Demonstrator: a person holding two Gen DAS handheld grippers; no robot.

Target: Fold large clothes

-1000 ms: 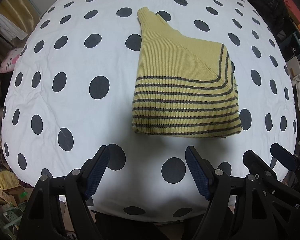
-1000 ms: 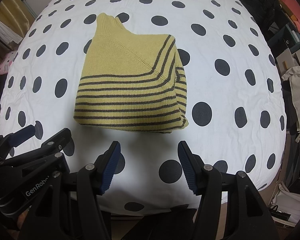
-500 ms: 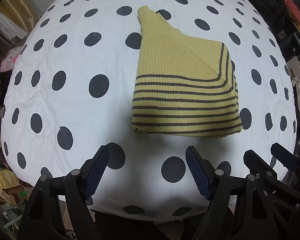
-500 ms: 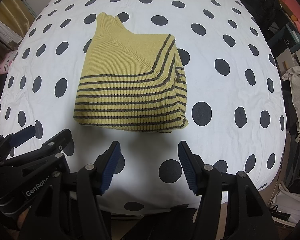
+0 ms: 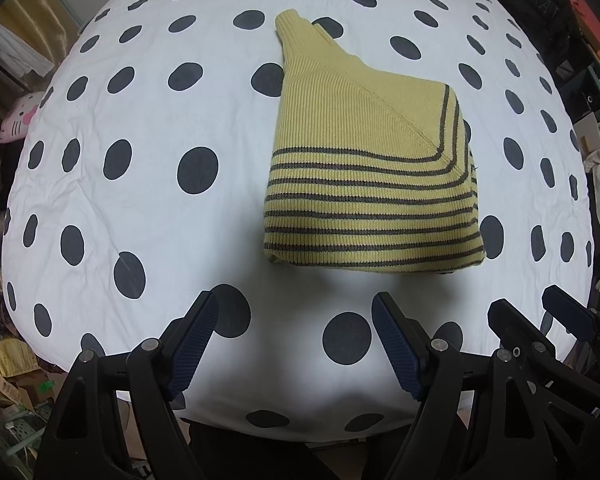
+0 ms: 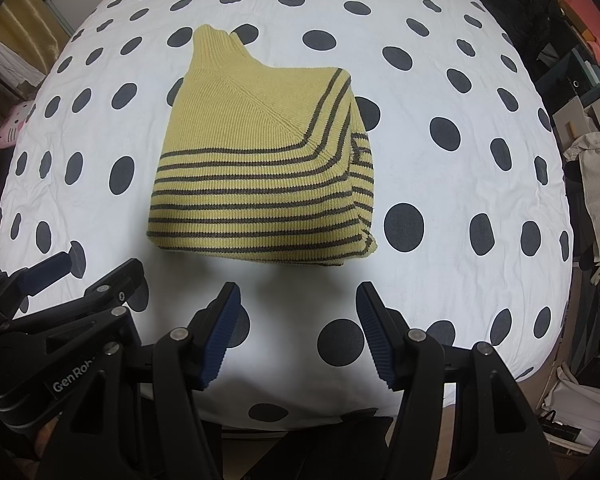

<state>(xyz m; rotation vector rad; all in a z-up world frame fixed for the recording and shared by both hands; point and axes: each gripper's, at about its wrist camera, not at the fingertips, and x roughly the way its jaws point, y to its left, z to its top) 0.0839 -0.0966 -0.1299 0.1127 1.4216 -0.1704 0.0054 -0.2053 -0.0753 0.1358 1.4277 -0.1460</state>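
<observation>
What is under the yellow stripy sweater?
The sweater lies folded on the dotted sheet. White sheet and black dots show all around it, and some dots disappear partly beneath its edges. Whatever lies under its middle is covered.

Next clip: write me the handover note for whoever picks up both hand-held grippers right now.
Left hand-held gripper: open, empty, held over the near edge of the bed.
Right hand-held gripper: open, empty, beside the left one.
The yellow striped sweater lies folded into a compact stack on the polka-dot sheet, collar pointing away, clear of both grippers.
Done: the folding appears finished.
Left: at most tidy the slightly uneven right edge, or fetch the next garment.
</observation>
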